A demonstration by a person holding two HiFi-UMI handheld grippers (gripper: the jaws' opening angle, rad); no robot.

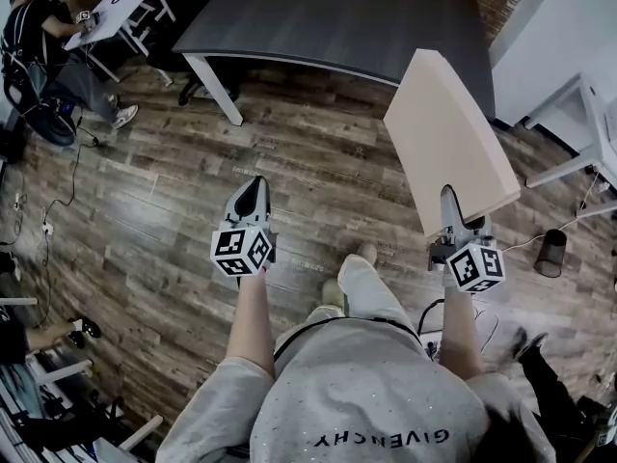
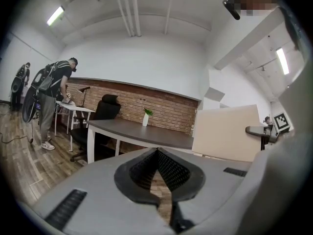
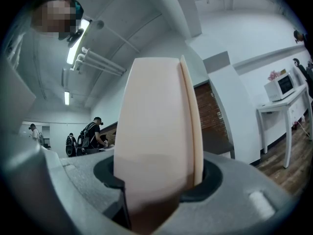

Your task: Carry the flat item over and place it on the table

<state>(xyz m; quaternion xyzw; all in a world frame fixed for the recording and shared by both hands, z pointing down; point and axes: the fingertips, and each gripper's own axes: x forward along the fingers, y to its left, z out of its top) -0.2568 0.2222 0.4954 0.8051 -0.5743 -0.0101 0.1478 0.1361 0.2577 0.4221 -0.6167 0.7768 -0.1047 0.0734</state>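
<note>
Grey sweatshirt [image 1: 366, 394] fills the bottom of the head view, and from it two bare forearms reach out over the wooden floor [image 1: 145, 210]. On the left, the left gripper [image 1: 254, 193] has its jaws pressed together at the tips with nothing between them, and it points toward the dark table [image 1: 357, 22]. On the right, the right gripper [image 1: 453, 210] is clamped on the lower edge of the flat beige board [image 1: 448, 133], which is held nearly upright in the air, its top edge showing against the table's right end.
</note>
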